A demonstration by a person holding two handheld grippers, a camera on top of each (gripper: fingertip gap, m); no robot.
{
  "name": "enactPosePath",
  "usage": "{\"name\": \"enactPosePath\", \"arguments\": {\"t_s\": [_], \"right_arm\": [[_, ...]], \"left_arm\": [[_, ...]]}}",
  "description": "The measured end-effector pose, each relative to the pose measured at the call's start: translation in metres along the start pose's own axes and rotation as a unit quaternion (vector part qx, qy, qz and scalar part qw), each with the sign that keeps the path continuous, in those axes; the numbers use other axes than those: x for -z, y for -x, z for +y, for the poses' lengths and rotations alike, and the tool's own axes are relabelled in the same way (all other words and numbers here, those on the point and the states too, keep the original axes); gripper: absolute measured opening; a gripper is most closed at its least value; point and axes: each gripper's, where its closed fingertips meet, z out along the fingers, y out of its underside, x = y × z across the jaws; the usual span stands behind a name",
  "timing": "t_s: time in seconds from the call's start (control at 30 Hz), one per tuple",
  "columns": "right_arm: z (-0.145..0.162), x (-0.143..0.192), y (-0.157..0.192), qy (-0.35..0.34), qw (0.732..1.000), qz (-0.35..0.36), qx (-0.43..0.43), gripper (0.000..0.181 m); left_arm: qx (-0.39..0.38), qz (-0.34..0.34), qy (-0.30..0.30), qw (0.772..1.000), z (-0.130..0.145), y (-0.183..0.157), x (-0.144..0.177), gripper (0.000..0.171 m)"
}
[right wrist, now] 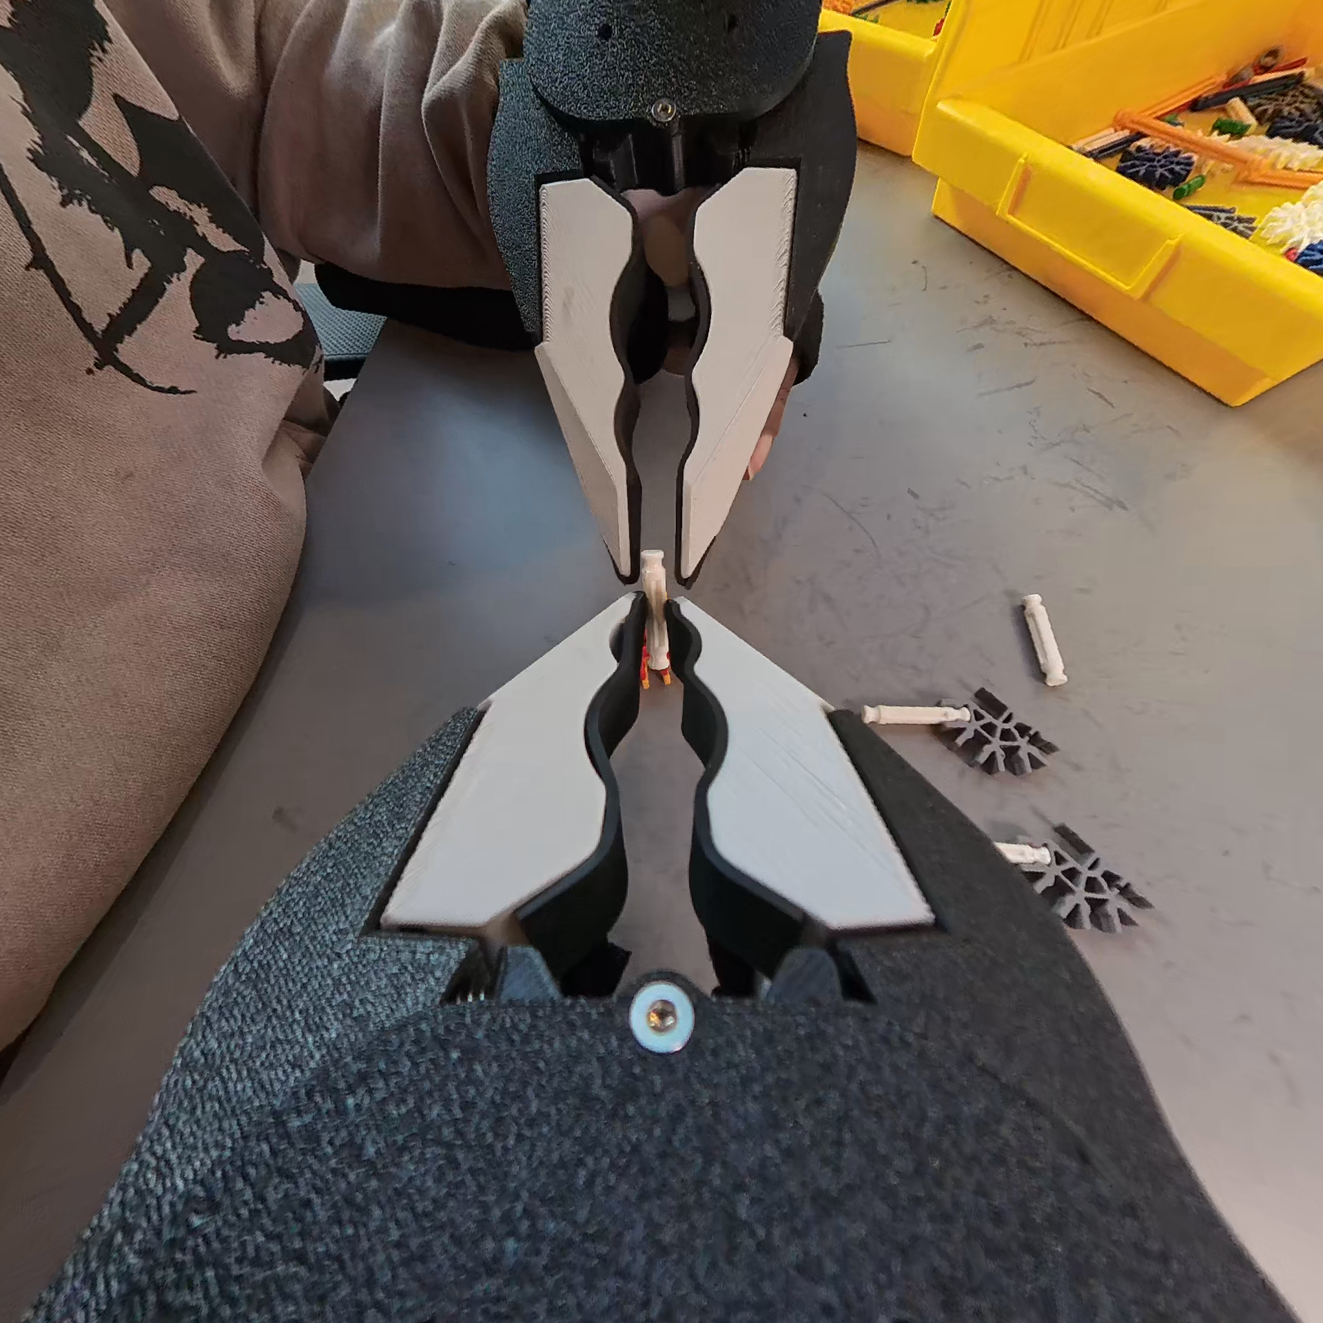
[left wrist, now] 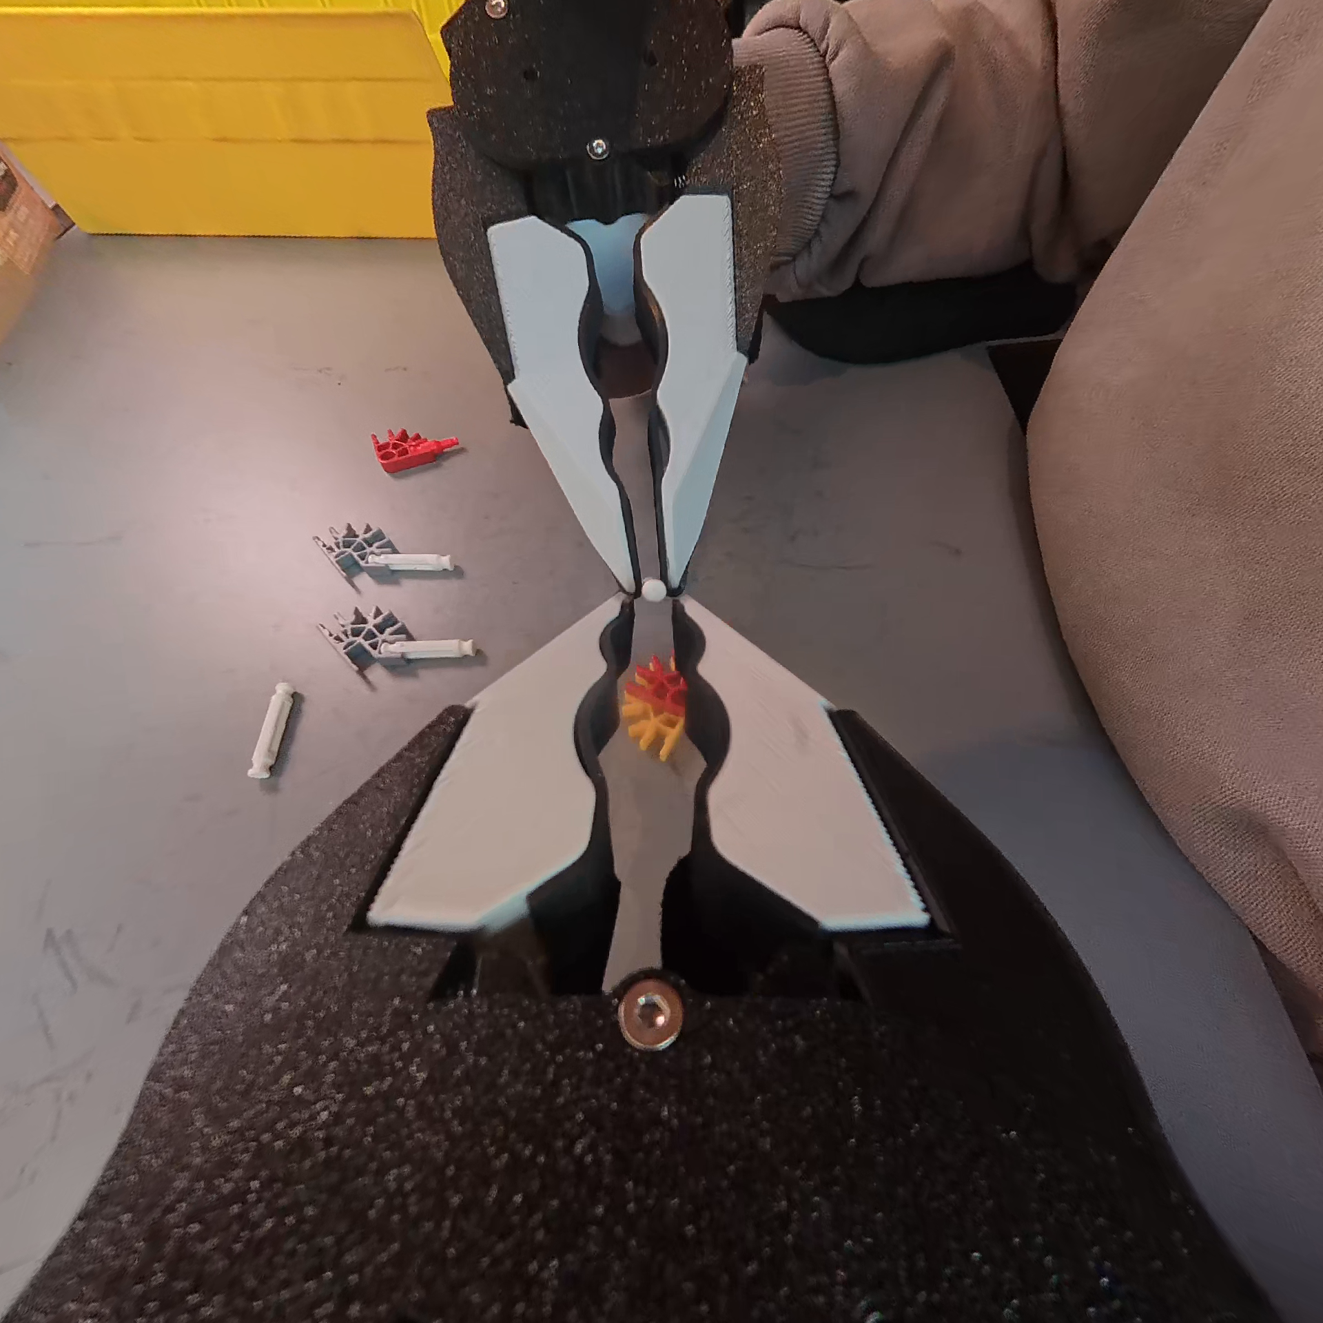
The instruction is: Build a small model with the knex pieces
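Right now the left gripper [left wrist: 650, 603] and the right gripper [right wrist: 651, 608] meet tip to tip above the grey table [right wrist: 931, 501], both at a short white rod [right wrist: 653, 581] that stands upright between them. The right gripper's fingers are closed narrow and pinch this white rod by its middle. The left gripper's fingers stand narrow on either side of the rod's top end, and whether they press on it I cannot tell. Just beneath the white rod, seen through the gap of the fingers, hangs a red and yellow connector cluster [left wrist: 655, 705], clear of the table as far as I can tell. On the side of the white rod away from the person's brown sleeve [left wrist: 931, 157], several parts lie on the table: a red connector [left wrist: 412, 452], two grey connectors [left wrist: 365, 555] each with a pale rod plugged into it, and a loose pale rod [left wrist: 273, 730] lying alone. Farther off beyond the white rod on that same side sit yellow bins [right wrist: 1117, 236], one of them filled with mixed coloured pieces.
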Motion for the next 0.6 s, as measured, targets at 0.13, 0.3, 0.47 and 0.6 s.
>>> {"name": "enactPosePath", "arguments": {"t_s": [0.13,0.3,0.47,0.6], "right_arm": [[-0.001,-0.0011,0.0006,-0.004,1.0,-0.003,0.0,0.004],[-0.0008,-0.0006,0.0015,-0.004,1.0,0.0,0.004,0.003],[0.0038,-0.0013,0.0008,0.013,1.0,0.011,0.021,0.004],[0.0076,-0.0015,-0.0001,0.023,0.999,0.015,0.029,0.004]], "left_arm": [[0.001,0.001,-0.001,1.0,-0.0006,-0.0007,-0.0012,0.007],[0.007,0.006,0.002,1.0,-0.0009,-0.0019,-0.0016,0.005],[0.016,0.008,0.012,1.0,0.0024,-0.0014,-0.0042,0.005],[0.023,0.009,0.017,1.0,0.0048,-0.0006,-0.0061,0.005]]}}
